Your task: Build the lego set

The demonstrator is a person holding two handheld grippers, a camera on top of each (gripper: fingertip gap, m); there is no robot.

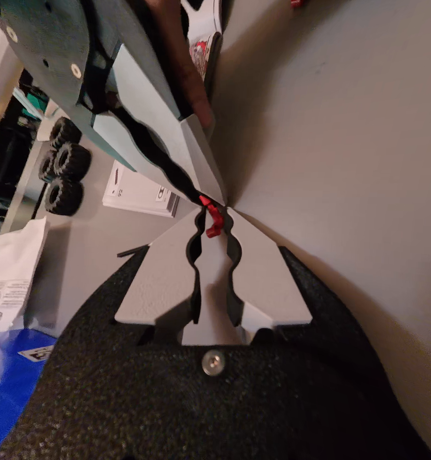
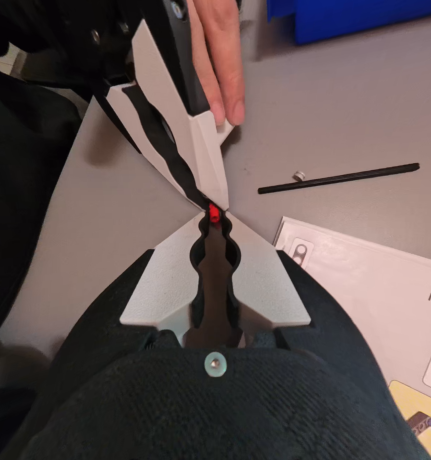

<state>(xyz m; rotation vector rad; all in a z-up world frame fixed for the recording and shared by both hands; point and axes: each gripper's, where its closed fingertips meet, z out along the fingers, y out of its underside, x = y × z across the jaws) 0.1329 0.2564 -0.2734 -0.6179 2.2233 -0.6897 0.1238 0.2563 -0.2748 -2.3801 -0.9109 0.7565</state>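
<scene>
Both grippers meet tip to tip above the grey table [image 1: 334,124], and the small red piece [image 1: 213,216] sits exactly where they meet.

In the left wrist view, the left gripper [image 1: 215,211] points toward 12 o'clock, its jaws drawn close, with the red piece between the tips. The piece is a short bent connector whose long axis runs roughly from 11 to 5 o'clock, one end tucked into the tips of the right gripper [image 1: 209,199], which comes down from 11 o'clock with its jaws pressed together. Whether the left jaws actually pinch the piece or only flank it, I cannot tell.

In the right wrist view, the right gripper [image 2: 214,215] has its jaws nearly together on the red piece [image 2: 213,215], seen end-on at the tips. The left gripper [image 2: 213,201] enters from 11 o'clock, a hand [image 2: 222,69] resting along it.

The coming move appears to turn on this shared axis: the piece lies straight ahead of both grippers, equally near each, so any push or hand-over likely runs along the line joining the tips.

On the table beyond lie a black axle rod [image 2: 339,178] at 2 o'clock and an instruction booklet [image 2: 358,286] at 4 o'clock; black tyres [image 1: 65,164] sit at 9 o'clock in the left view.
</scene>
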